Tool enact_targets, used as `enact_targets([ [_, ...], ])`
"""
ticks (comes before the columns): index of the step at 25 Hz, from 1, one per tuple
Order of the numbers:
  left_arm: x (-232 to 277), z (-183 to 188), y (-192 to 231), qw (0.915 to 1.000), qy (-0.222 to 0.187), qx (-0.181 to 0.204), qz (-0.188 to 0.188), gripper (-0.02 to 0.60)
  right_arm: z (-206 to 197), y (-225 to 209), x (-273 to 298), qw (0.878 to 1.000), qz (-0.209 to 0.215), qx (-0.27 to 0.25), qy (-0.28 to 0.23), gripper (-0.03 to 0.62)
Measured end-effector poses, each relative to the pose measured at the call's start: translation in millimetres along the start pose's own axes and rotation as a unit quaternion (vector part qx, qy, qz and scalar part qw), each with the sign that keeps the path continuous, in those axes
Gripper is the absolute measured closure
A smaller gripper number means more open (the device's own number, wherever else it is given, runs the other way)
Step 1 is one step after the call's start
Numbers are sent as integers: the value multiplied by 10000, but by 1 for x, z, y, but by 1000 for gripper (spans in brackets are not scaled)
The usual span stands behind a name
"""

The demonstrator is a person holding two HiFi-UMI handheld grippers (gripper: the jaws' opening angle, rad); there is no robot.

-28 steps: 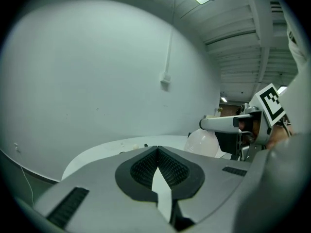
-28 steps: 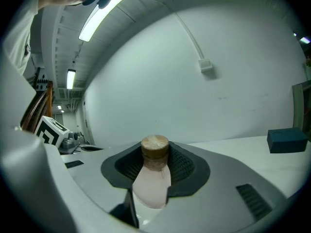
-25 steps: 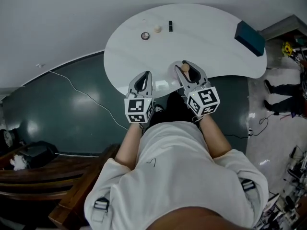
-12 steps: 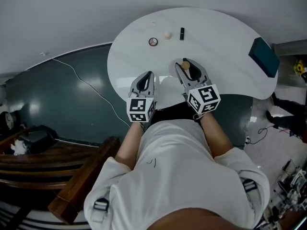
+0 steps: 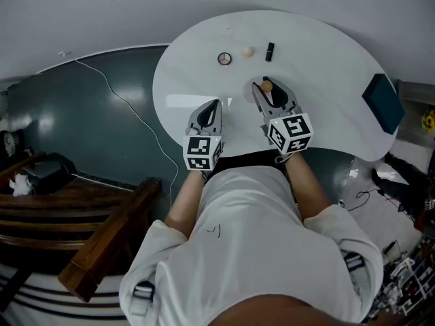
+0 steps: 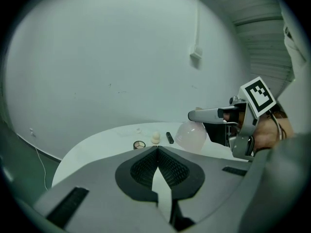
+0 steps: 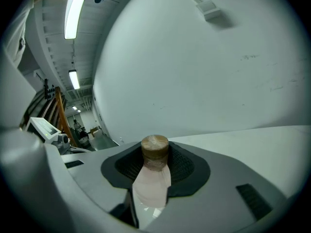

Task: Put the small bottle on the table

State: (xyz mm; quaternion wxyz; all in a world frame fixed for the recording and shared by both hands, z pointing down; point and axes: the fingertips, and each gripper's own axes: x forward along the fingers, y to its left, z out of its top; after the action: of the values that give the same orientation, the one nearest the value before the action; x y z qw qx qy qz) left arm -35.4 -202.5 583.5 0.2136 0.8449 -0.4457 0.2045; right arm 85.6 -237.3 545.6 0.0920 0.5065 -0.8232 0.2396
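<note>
The small bottle (image 7: 153,174) has a pale pink see-through body and a brown cork-like cap (image 5: 267,85). My right gripper (image 5: 268,91) is shut on its neck, with the cap standing up above the jaws and the body hanging below them. It is held over the near part of the white table (image 5: 319,53). In the left gripper view the bottle (image 6: 192,136) hangs under the right gripper (image 6: 209,114); whether its base touches the table is hidden. My left gripper (image 5: 216,104) is beside it on the left, shut with nothing in it (image 6: 157,149).
At the table's far side lie a round compact (image 5: 224,58), a cream ball (image 5: 247,51) and a black stick (image 5: 270,51). A teal box (image 5: 384,99) sits at the right edge. A wooden bench (image 5: 102,250) and a cable (image 5: 129,114) are on the dark floor at the left.
The head view has swung, so the table sits lower and further right. Both grippers have edged a little further over the table's near edge. The right one still holds the bottle.
</note>
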Motion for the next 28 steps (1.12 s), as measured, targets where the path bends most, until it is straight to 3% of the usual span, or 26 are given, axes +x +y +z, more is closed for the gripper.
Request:
enact_targets([
  [10,21,-16,13,9993,220,-235,186,569,-14,-14,46,9993,203,4,322,461],
  [28,45,-30,27,9978,450,-416,239,569,-47,-39,101,9959,141,14,898,461],
])
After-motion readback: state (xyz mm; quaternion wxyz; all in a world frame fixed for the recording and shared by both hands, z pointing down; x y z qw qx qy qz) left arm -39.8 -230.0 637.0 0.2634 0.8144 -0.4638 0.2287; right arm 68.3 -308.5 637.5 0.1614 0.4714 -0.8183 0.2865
